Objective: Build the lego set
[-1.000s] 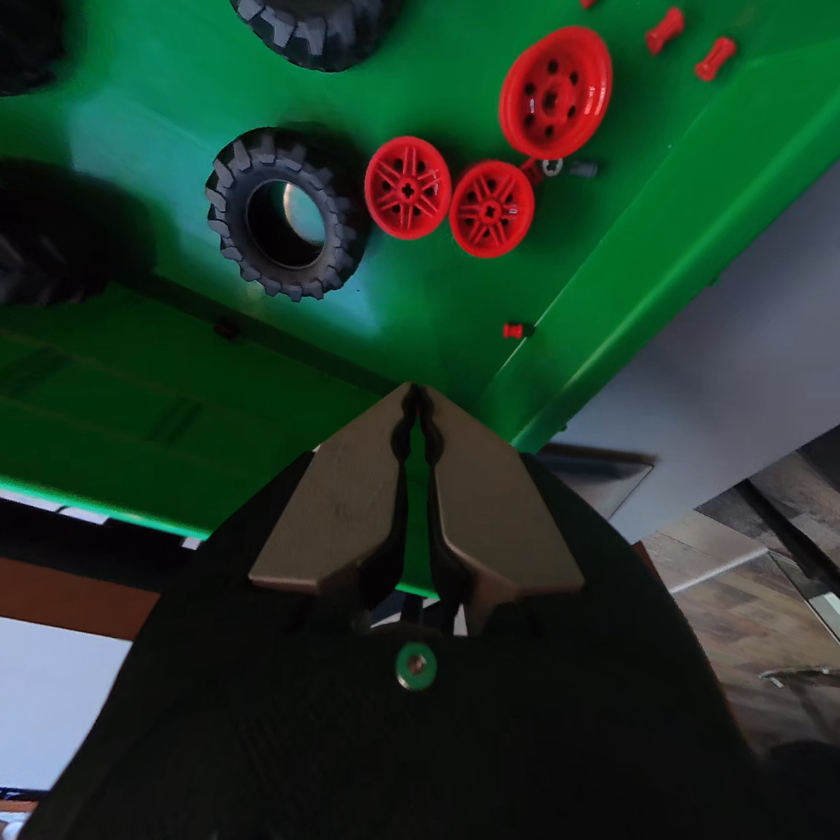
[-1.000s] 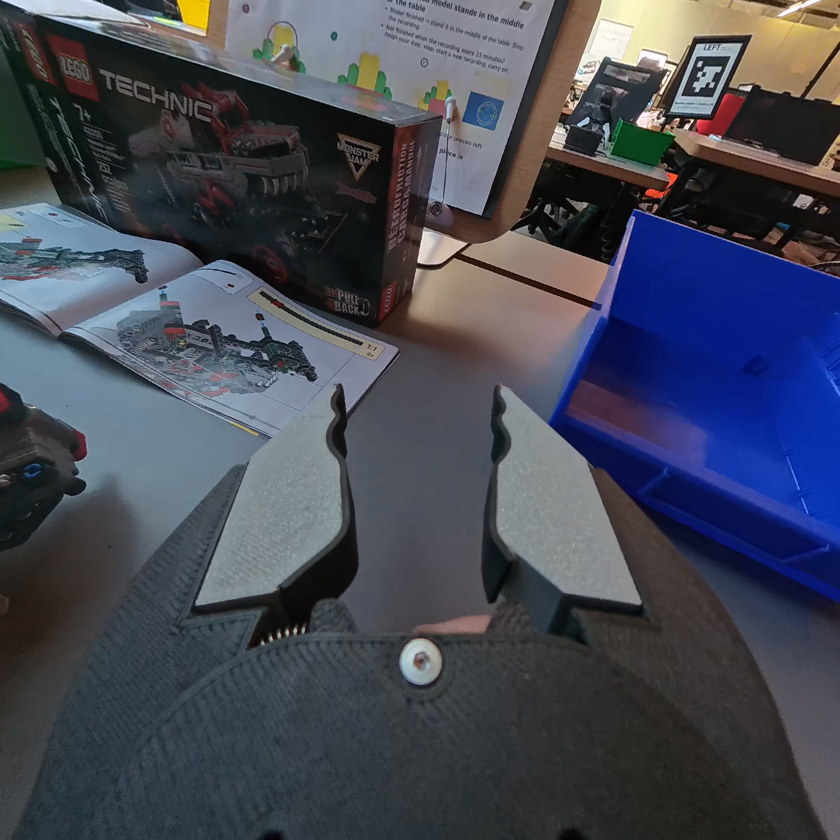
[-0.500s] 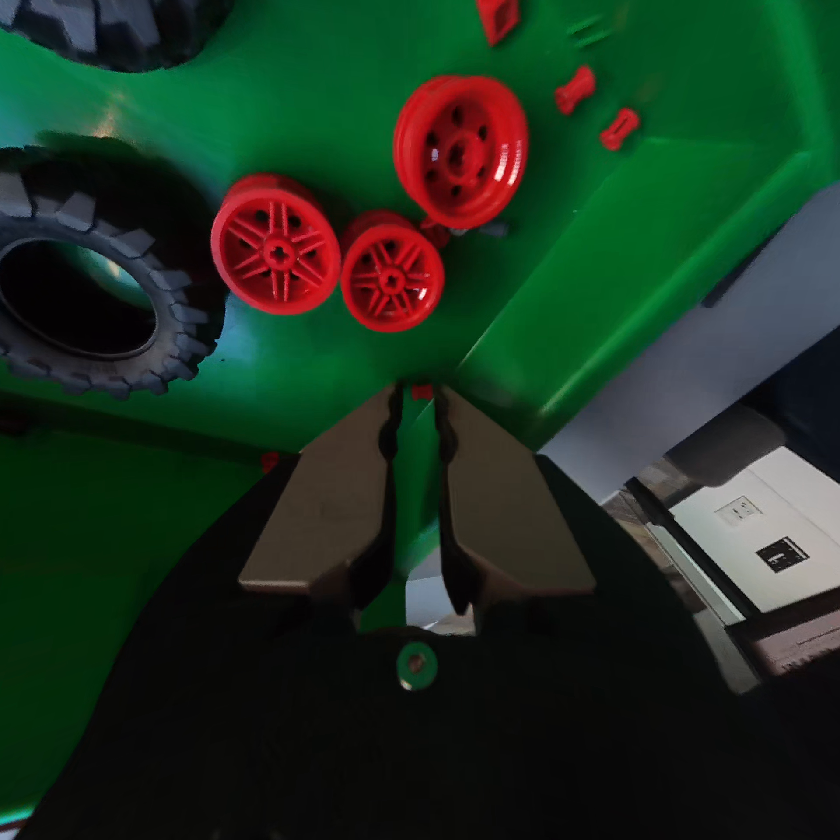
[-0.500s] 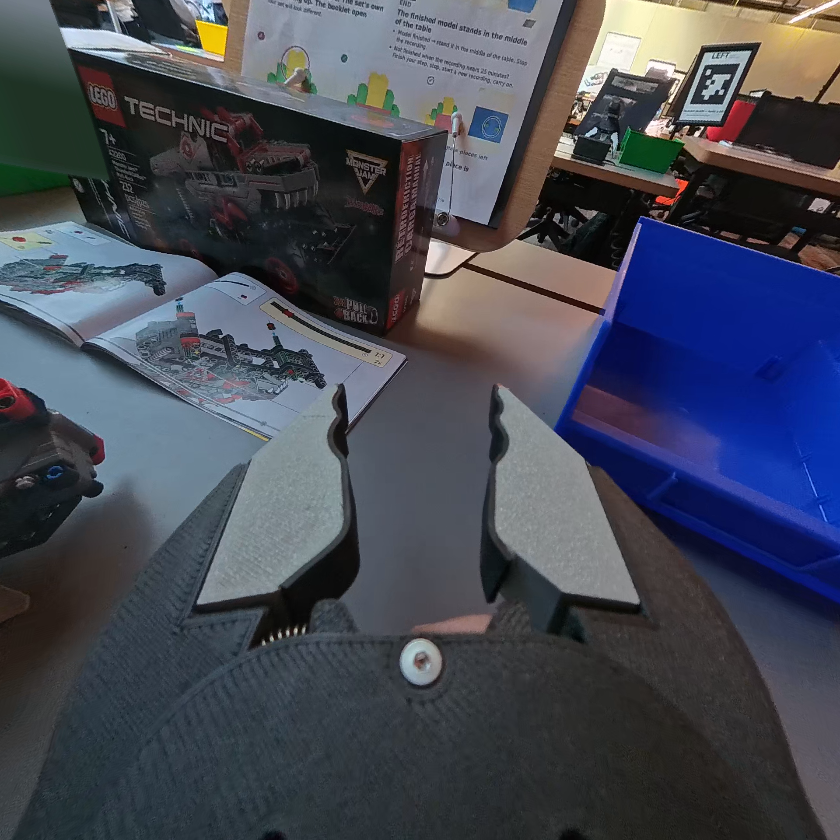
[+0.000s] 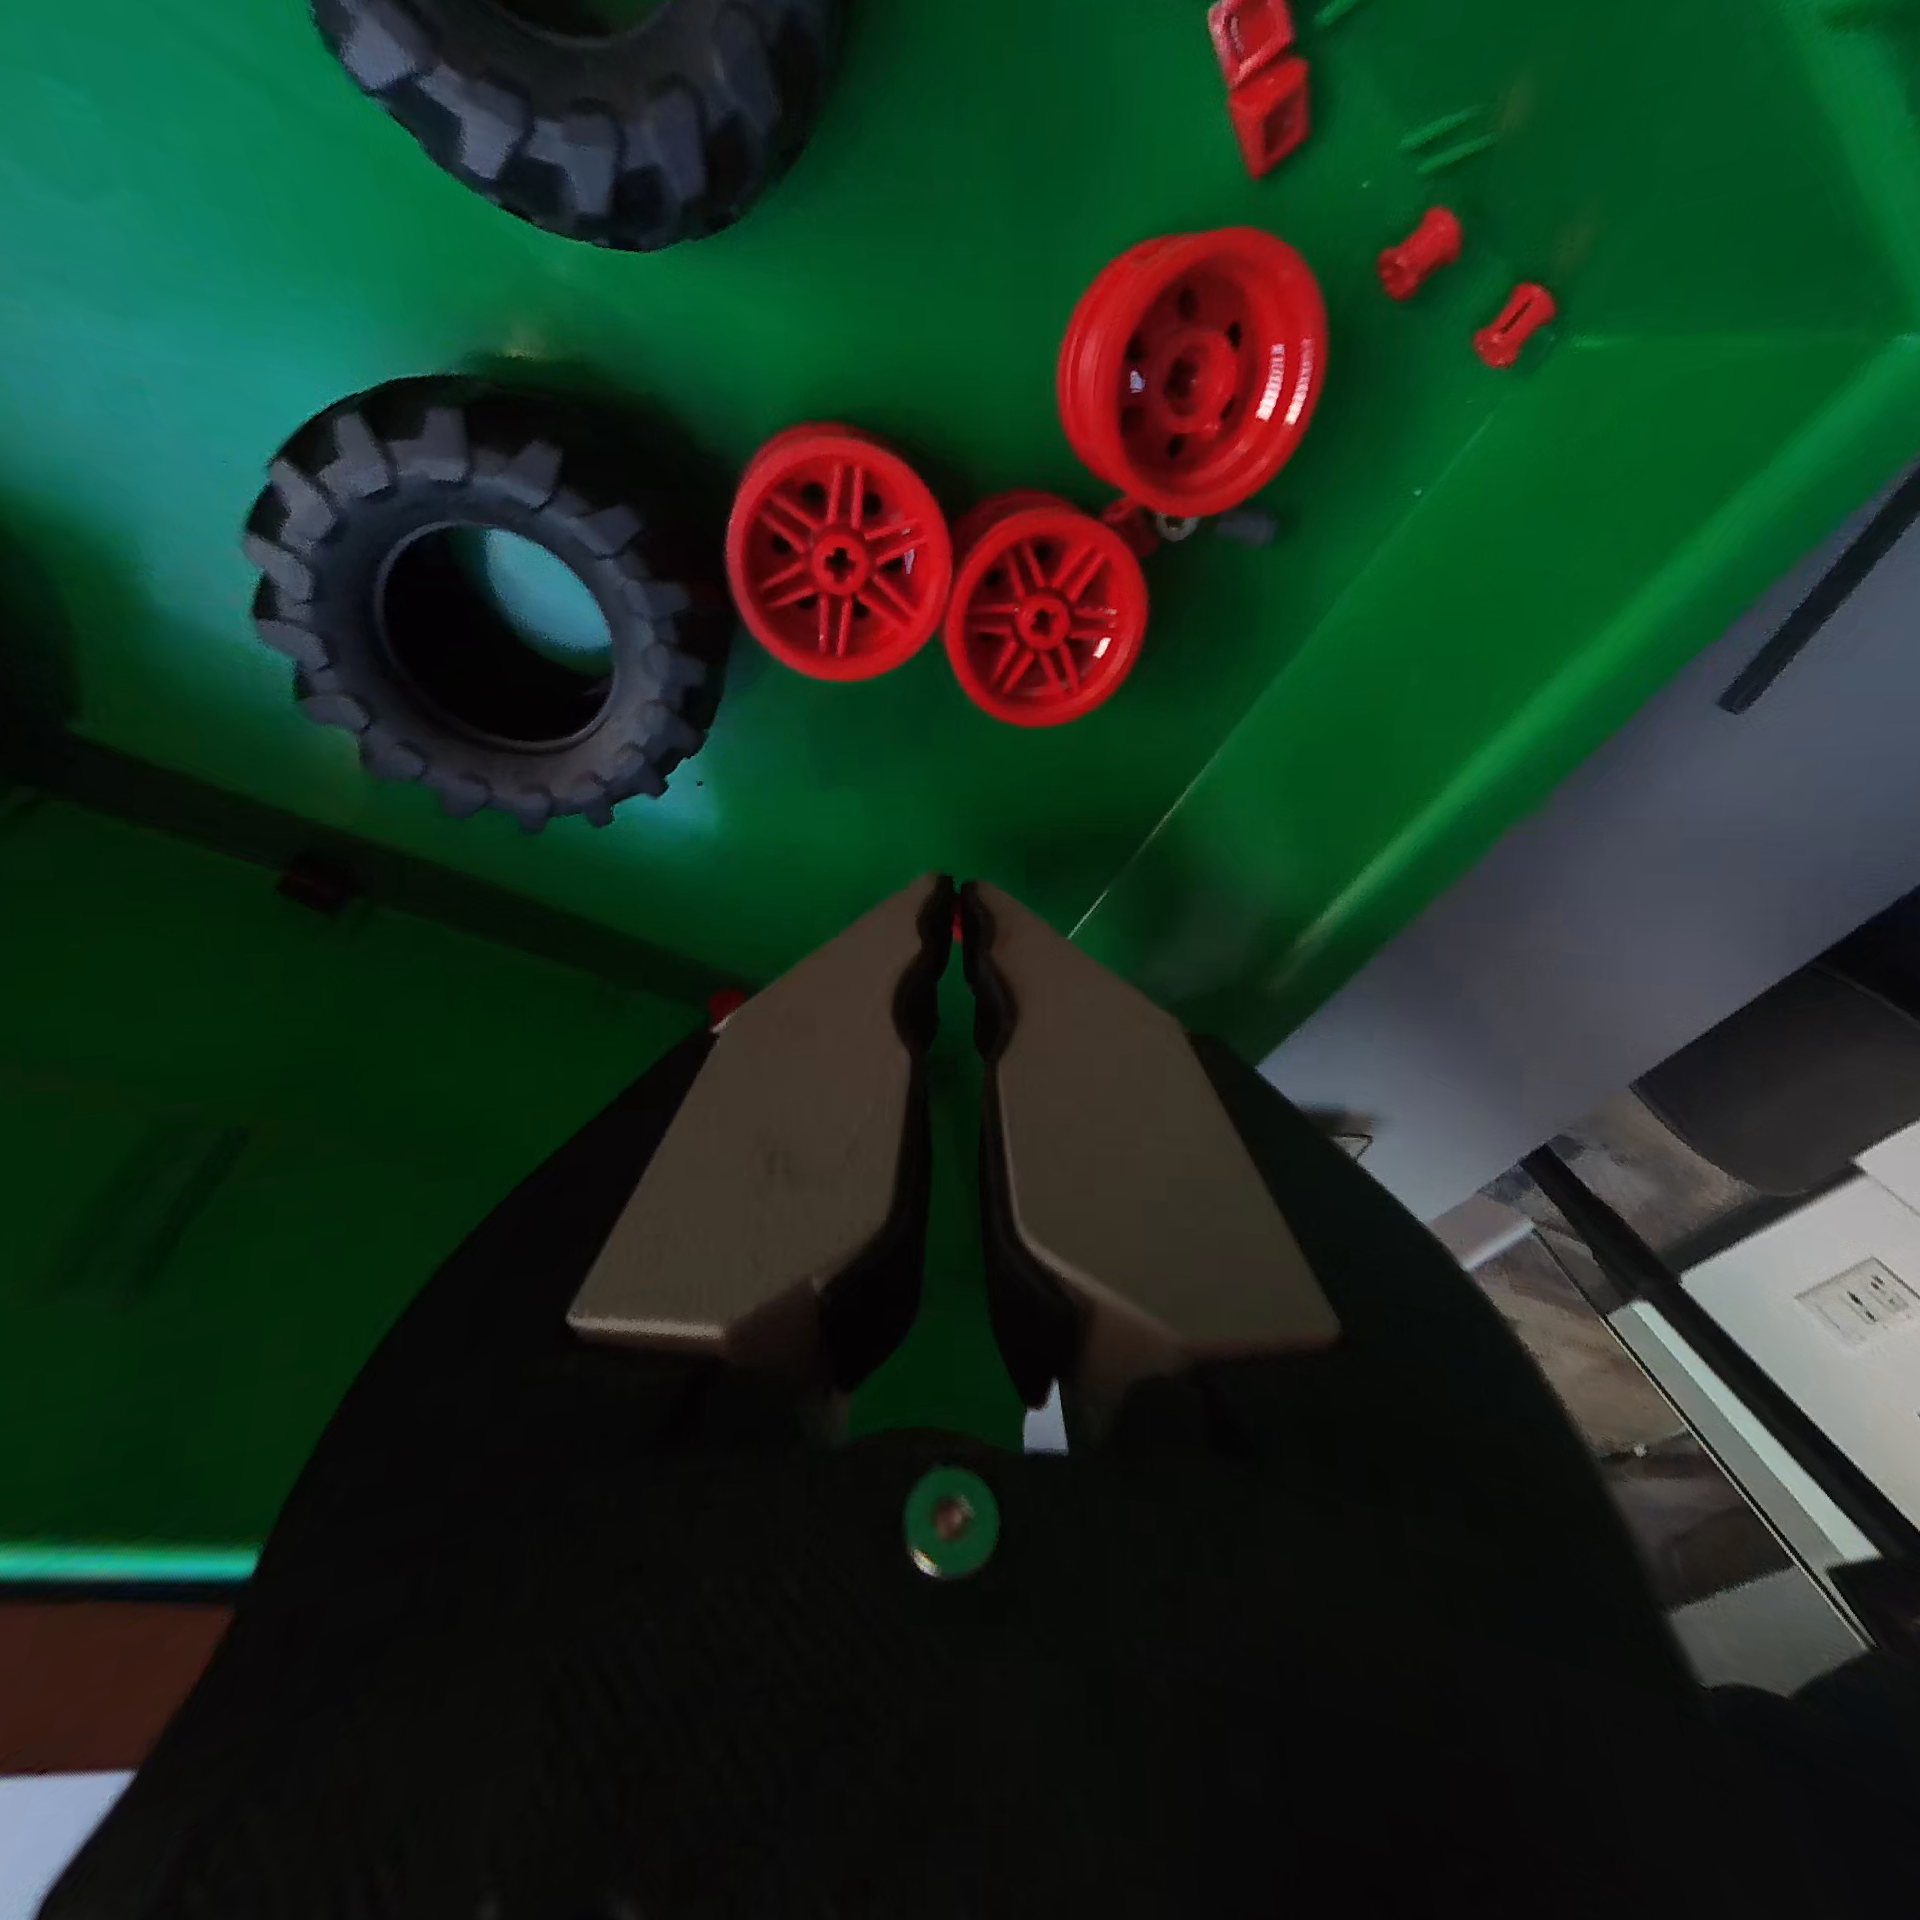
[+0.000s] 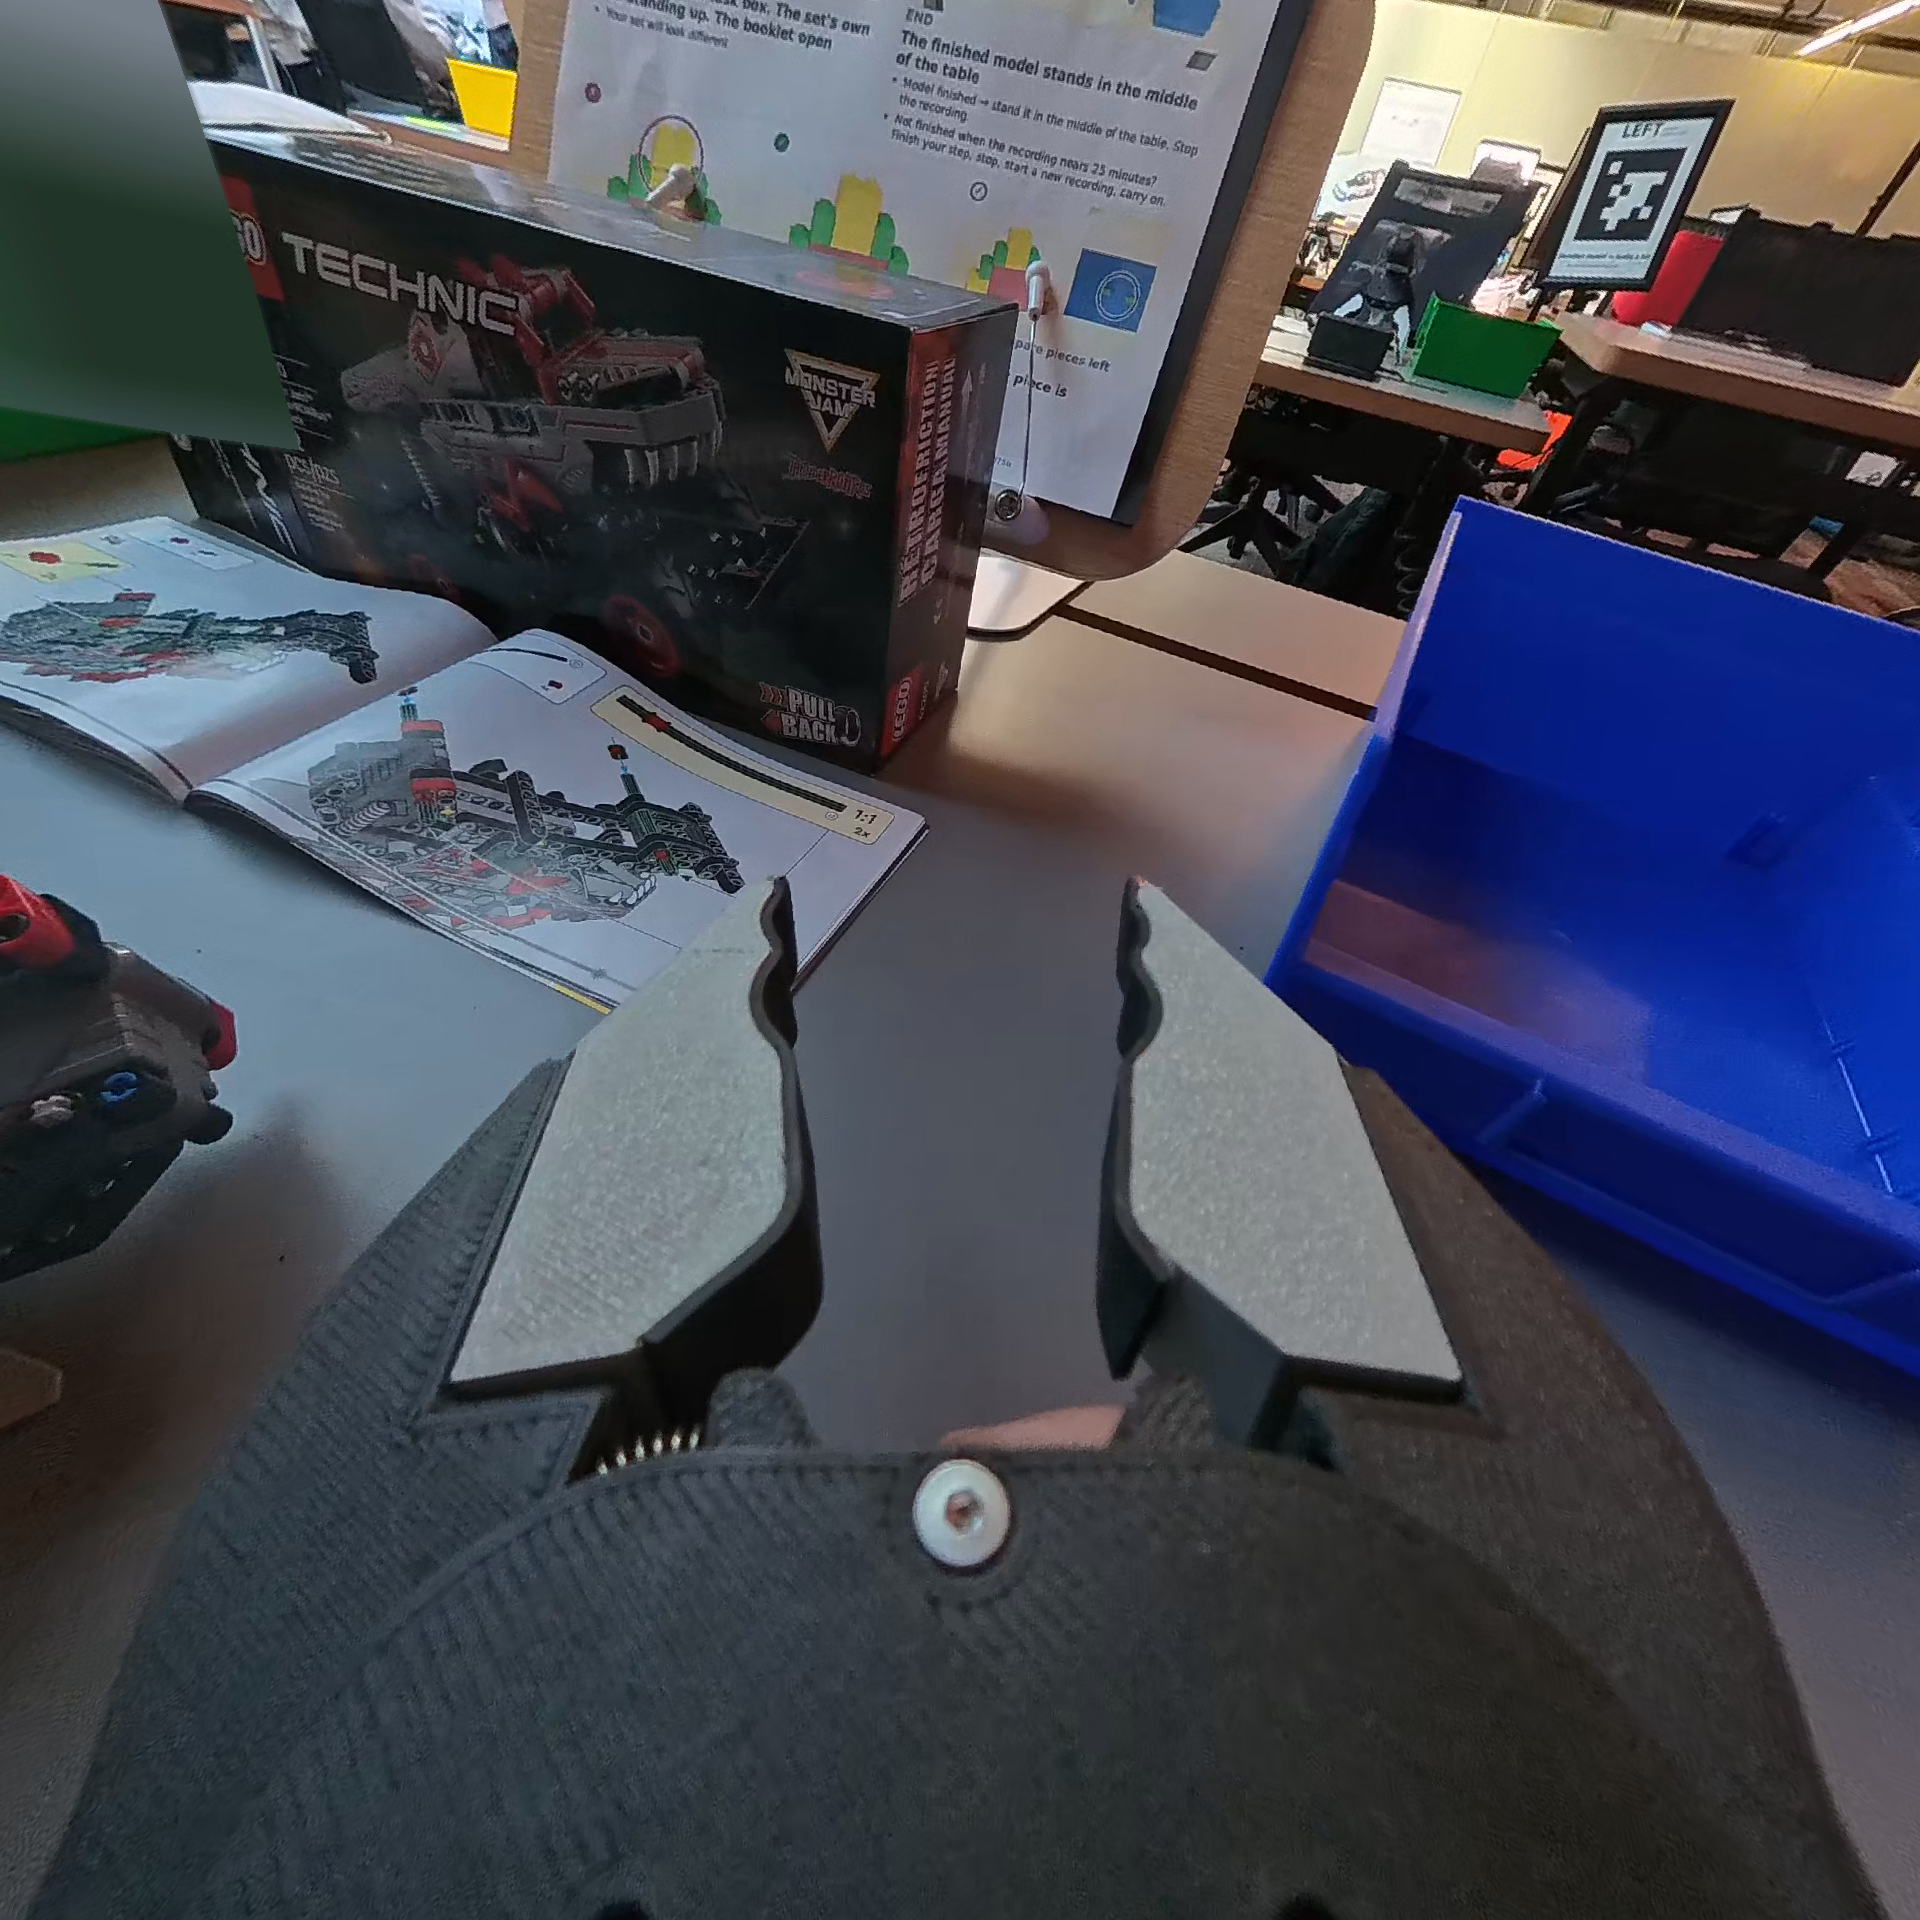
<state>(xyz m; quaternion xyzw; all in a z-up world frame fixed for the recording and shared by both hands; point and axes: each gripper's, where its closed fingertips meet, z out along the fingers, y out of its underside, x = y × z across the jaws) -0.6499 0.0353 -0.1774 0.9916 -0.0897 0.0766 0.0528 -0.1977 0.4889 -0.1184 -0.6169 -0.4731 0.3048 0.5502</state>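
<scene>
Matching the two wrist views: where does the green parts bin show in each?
Left wrist view: the green bin fills the top and left of the picture, beyond the left claw, which pinches a small red piece.
Right wrist view: only a green sliver at the far left edge, probably the same bin.
Shared landmark: the grey tabletop.
</scene>
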